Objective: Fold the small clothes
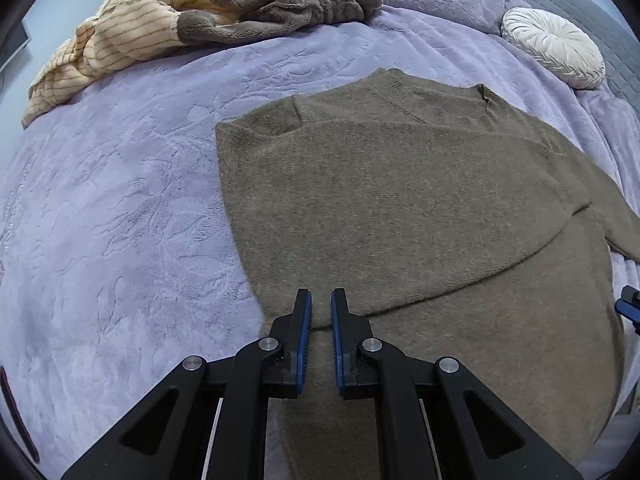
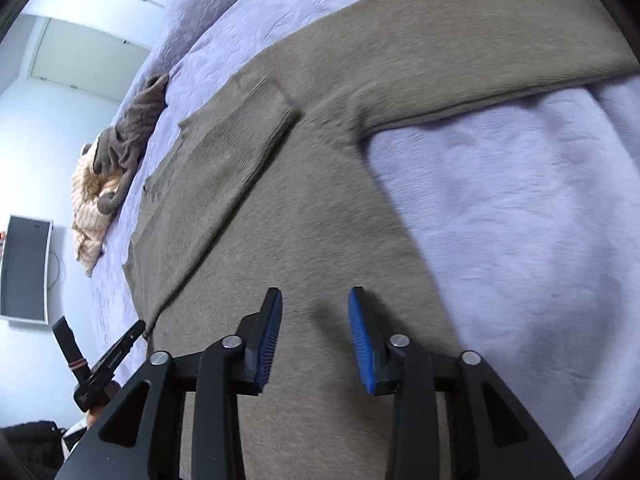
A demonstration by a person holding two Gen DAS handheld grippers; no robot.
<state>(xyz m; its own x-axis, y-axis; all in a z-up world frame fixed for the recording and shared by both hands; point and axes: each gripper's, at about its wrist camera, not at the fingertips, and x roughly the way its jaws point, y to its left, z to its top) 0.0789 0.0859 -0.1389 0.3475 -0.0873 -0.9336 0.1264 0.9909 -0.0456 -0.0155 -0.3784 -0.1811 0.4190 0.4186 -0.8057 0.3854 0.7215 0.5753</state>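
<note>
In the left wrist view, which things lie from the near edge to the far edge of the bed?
Left hand-held gripper → brown knitted sweater lying flat → heap of cream striped and grey fleece clothes, all on the lilac embossed bedspread.

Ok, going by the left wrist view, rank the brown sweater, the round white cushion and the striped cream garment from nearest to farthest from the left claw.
1. Brown sweater: directly under and ahead of the left claw.
2. Striped cream garment: far, upper left on the bedspread.
3. Round white cushion: far, upper right. Too close to call against the garment.
</note>
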